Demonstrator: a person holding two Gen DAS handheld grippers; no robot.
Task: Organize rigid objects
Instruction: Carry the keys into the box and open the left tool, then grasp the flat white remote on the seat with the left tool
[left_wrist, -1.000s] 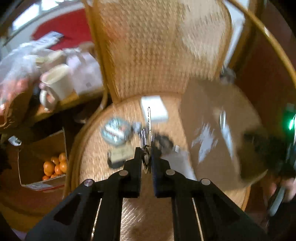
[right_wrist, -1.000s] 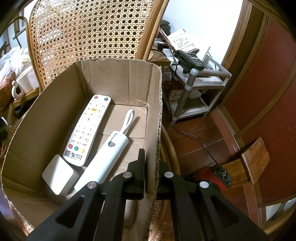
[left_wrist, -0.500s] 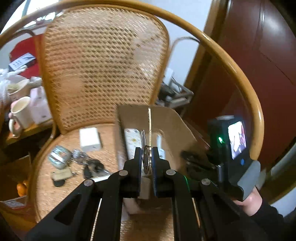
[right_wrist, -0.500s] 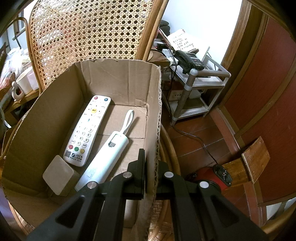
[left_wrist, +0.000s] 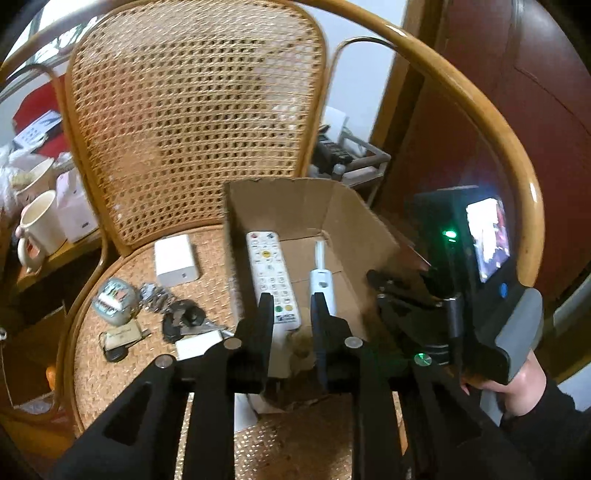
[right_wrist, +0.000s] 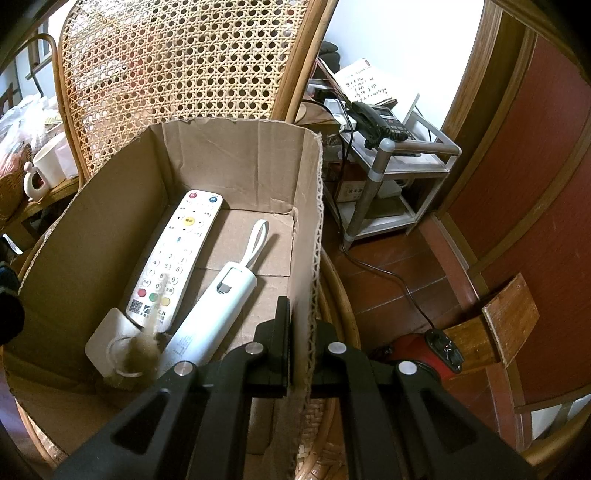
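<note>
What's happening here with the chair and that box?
A person is tidying small items off a cane chair into a cardboard box. The right gripper is clamped on the box's wall. The left gripper is above the box, jaws opening, a small blurred item dropping below them. A remote and a white stick-shaped gadget lie inside; keys and a white block wait on the seat.

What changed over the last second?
The left gripper swung from the chair seat to over the cardboard box; its jaws are opening and the small item it held is dropping, blurred, into the box. The right gripper stayed shut on the box wall; remote and white stick unmoved.
</note>
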